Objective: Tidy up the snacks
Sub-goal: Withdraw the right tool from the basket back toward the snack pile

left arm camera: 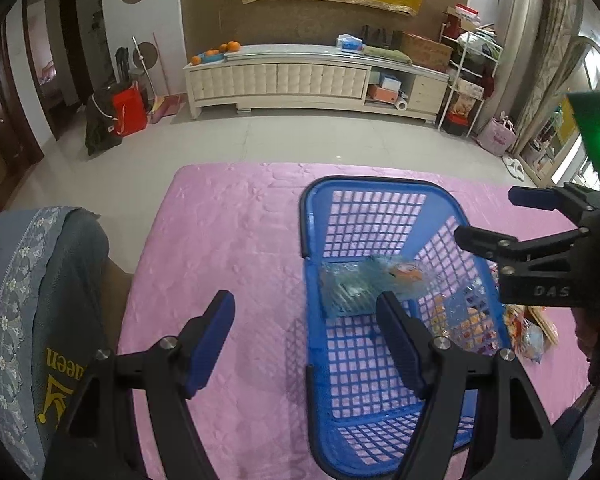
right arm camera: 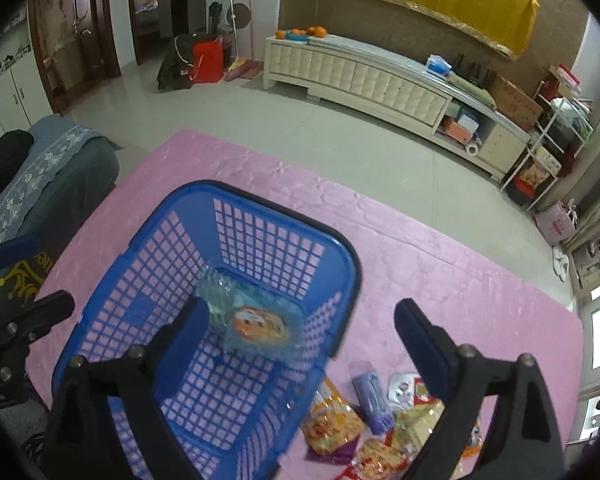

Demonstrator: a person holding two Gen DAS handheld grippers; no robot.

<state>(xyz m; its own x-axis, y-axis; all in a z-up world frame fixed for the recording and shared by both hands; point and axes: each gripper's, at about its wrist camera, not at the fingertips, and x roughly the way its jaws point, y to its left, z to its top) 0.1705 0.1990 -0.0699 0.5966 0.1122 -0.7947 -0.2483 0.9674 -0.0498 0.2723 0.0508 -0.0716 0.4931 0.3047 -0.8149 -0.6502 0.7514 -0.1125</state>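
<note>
A blue lattice basket (left arm camera: 380,184) (right arm camera: 260,200) stands on the pink cloth (left arm camera: 228,220) (right arm camera: 440,272). Inside it lies a light blue snack packet (left arm camera: 360,284) (right arm camera: 256,324) with an orange cartoon print, blurred in the right wrist view. My right gripper (right arm camera: 302,320) (left arm camera: 490,216) hangs open above the basket's right side, its pads apart and touching nothing. My left gripper (left arm camera: 308,340) (right arm camera: 36,278) is open and empty, one finger over the basket, the other outside its left wall. Several loose snack packets (right arm camera: 332,424) (left arm camera: 528,332) lie right of the basket.
A grey seat with a lace-edged cover (left arm camera: 40,280) (right arm camera: 40,168) sits against the cloth's left edge. Beyond the far edge is tiled floor, then a long white cabinet (left arm camera: 300,76). A purple packet (right arm camera: 372,400) lies among the loose snacks.
</note>
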